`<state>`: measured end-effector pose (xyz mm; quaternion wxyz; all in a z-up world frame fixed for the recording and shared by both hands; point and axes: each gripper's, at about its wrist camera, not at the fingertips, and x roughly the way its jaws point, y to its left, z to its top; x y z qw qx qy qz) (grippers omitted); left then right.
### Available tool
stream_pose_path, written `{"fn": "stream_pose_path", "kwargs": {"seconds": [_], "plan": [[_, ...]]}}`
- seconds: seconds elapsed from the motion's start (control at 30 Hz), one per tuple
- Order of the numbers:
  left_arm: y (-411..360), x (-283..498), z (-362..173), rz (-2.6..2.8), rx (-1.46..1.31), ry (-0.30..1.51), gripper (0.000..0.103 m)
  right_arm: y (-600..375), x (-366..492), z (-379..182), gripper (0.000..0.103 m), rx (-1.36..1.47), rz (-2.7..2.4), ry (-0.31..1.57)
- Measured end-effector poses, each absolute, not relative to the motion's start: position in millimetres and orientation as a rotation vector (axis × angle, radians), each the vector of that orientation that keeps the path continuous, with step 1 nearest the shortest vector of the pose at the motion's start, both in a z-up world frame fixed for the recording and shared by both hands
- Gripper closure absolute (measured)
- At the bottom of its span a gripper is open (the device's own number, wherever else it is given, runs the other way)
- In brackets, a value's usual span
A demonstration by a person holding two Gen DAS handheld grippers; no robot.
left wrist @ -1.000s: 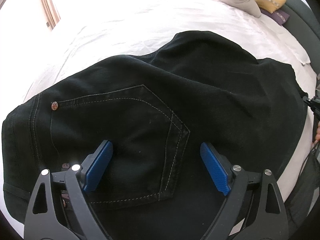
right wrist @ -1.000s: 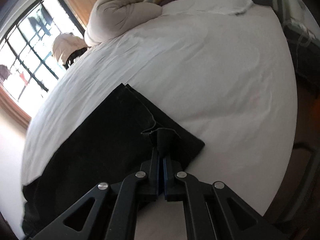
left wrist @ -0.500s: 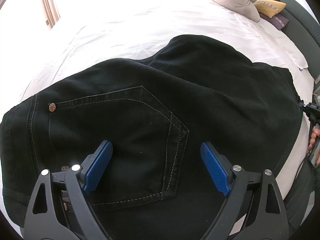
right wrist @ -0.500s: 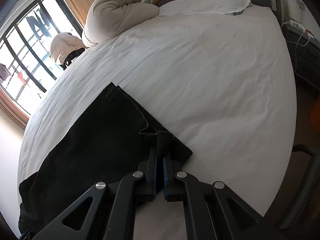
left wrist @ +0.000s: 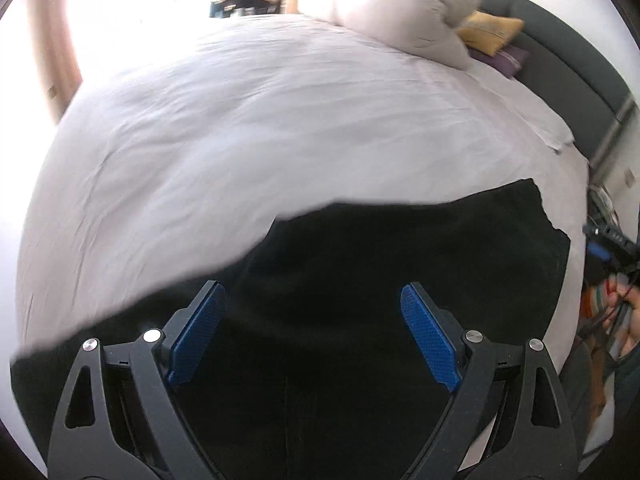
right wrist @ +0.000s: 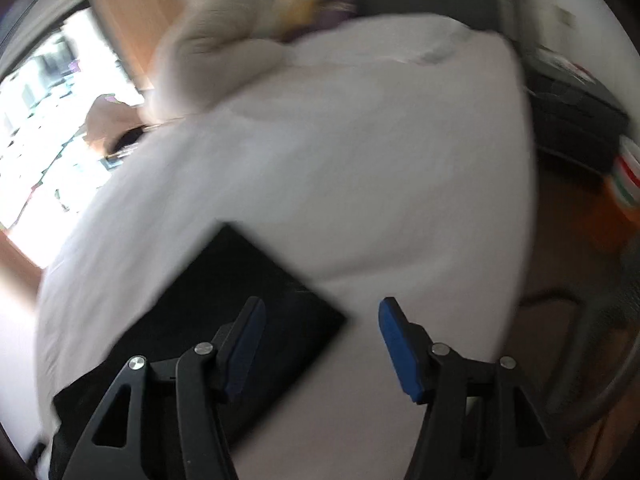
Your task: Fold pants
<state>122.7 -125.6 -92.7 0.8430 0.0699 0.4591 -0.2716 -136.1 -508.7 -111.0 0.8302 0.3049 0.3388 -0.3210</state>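
Left wrist view: my left claw (left wrist: 312,336) stood wide, blue pads (left wrist: 197,334) well apart, nothing pinched btwn them. It hung over the black pants (left wrist: 400,280), which lay flat on the white bed (left wrist: 280,128) and filled the lower half of the pic. The pants' far edge ran across the sheet; the hem end sat toward the right side of the bed. At the head of the bed I saw a rolled white duvet (left wrist: 392,12), w/ a yellow cushion (left wrist: 490,32) and a purple one (left wrist: 508,58) just beside it, against a dark headboard (left wrist: 568,60). At the far right edge, part of the right claw (left wrist: 610,240) and a hand (left wrist: 628,312) showed.

Right wrist view: pic was blurred. My right claw (right wrist: 322,344) was opening, pads apart. The hem corner of the pants (right wrist: 248,300) lay on the bed (right wrist: 360,152) below and btwn the fingers (right wrist: 244,344), not pressed by either pad. The left finger overlapped the dark cloth; the right one was over bare sheet. A bright window (right wrist: 52,120) showed at left; details beyond that I couldn't tell.
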Motion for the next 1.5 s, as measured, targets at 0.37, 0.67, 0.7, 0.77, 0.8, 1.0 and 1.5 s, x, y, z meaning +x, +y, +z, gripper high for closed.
{"fn": "stream_pose_path", "kwargs": {"seconds": [0.37,0.67,0.7,0.77,0.8,1.0,1.5], "plan": [[-168,198,-159,-0.703,0.278,1.182,0.033,-436,-57,-169,0.044,0.642,-0.282,0.974],[-177,228,-143,-0.63,0.276,1.137,0.024,-441,-72,-162,0.044,0.591,-0.365,1.002],[-172,222,-133,-0.643,0.241,1.119,0.024,-435,-69,-159,0.043,0.581,-0.342,0.999],[-156,201,-117,-0.649,0.249,1.057,0.024,-424,-67,-156,0.041,0.555,-0.286,1.006],[-149,189,-114,-0.651,0.279,1.034,0.024,-422,-65,-159,0.038,0.542,-0.284,1.02],[-85,144,-148,-0.557,0.281,1.07,0.024,-440,-81,-168,0.041,0.528,-0.351,1.056],[62,103,-137,-0.46,0.061,0.924,0.024,-387,-47,-171,0.053,0.598,-0.102,1.036]]}}
